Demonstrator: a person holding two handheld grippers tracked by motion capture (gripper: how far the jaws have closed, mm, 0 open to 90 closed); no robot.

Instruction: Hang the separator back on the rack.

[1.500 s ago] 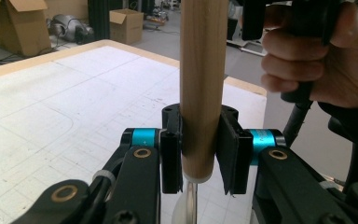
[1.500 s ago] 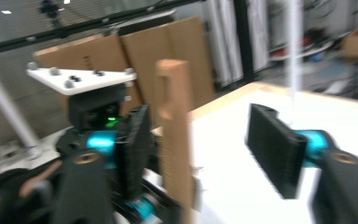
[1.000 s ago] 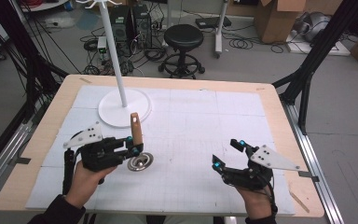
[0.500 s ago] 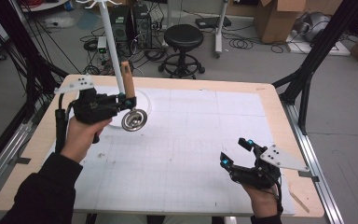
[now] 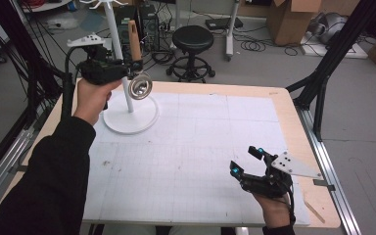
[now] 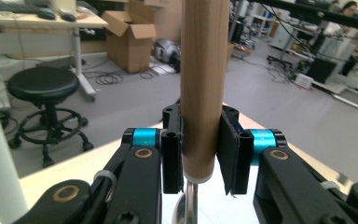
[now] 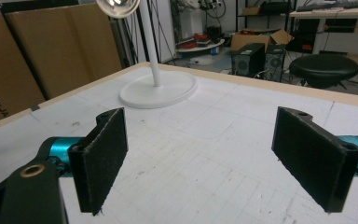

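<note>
Reading "Hands by" on the brown cardboard box (image 7: 9, 93) is all I can do; the rest is cut off. Up high, the left gripper (image 5: 127, 66) squeezes the wooden handle of a shiny metal ladle (image 5: 138, 73), upright, close beside the white pole stand with a round base (image 5: 129, 115). Low over the white grid mat (image 5: 200, 147), the right gripper (image 5: 247, 161) has its jaws wide apart, holding nothing. A black round stool (image 5: 192, 41) stands behind the table.

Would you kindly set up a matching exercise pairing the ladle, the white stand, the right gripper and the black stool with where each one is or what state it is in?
1. ladle
2. white stand
3. right gripper
4. black stool

A. on the floor beyond the table
B. open, low over the table
C. clamped by its wooden handle in the left gripper
D. standing on the table

Pairs: 1-C, 2-D, 3-B, 4-A
</note>
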